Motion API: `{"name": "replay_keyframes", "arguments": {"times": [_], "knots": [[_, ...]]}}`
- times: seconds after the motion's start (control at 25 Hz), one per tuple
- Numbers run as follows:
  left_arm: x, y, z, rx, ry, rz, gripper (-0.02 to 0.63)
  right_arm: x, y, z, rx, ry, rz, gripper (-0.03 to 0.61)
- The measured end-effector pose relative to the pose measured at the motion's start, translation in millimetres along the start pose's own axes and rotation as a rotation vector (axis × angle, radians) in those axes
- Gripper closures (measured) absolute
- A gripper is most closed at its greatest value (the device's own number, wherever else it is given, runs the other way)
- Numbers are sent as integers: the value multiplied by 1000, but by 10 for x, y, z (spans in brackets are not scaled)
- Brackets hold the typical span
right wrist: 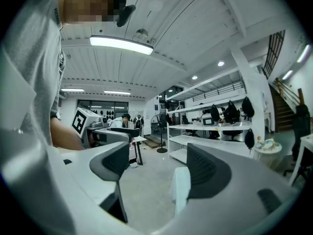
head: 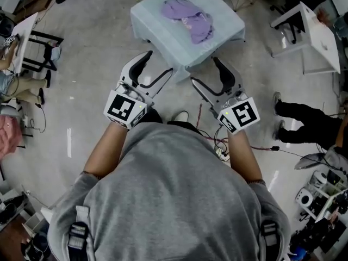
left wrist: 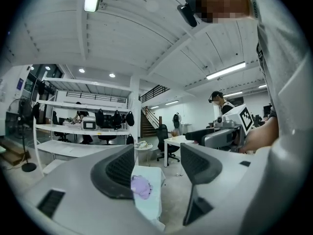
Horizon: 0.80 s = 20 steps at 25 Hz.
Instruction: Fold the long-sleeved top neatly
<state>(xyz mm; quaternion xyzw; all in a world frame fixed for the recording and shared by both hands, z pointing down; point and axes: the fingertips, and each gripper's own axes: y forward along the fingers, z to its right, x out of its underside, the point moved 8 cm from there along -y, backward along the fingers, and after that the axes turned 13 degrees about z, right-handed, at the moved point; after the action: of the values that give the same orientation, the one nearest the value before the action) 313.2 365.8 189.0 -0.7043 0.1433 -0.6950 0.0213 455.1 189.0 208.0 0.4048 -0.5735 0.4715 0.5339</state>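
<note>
The long-sleeved top (head: 189, 18) is purple and lies crumpled on a small table (head: 157, 26) with a pale cover, ahead of me in the head view. Both grippers hang in the air short of the table's near edge, pointing level toward it. My left gripper (head: 159, 62) is open and holds nothing. My right gripper (head: 204, 69) is also open and holds nothing. In the left gripper view the top (left wrist: 142, 186) shows between the spread jaws of that gripper (left wrist: 159, 163), far off on the table (left wrist: 149, 204). The right gripper view shows its gripper (right wrist: 159, 165) with only a white table corner (right wrist: 181, 187) beyond.
White desks (head: 315, 37) stand at the right, and a person's dark-trousered legs (head: 304, 124) are on the floor there. Cables (head: 217, 140) trail by my feet. A dark-framed desk (head: 32, 42) stands at the left. Shelving (left wrist: 83, 131) lines the far wall.
</note>
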Motion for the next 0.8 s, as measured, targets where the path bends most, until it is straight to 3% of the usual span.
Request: {"name": "replay_keyframes", "arguments": {"times": [0.28, 0.8], "knots": [[139, -12, -451, -24, 1, -27, 302, 135, 402, 122, 8, 7, -14, 201], [221, 130, -1973, 90, -75, -22, 304, 325, 1757, 148, 132, -5, -64, 201]]}}
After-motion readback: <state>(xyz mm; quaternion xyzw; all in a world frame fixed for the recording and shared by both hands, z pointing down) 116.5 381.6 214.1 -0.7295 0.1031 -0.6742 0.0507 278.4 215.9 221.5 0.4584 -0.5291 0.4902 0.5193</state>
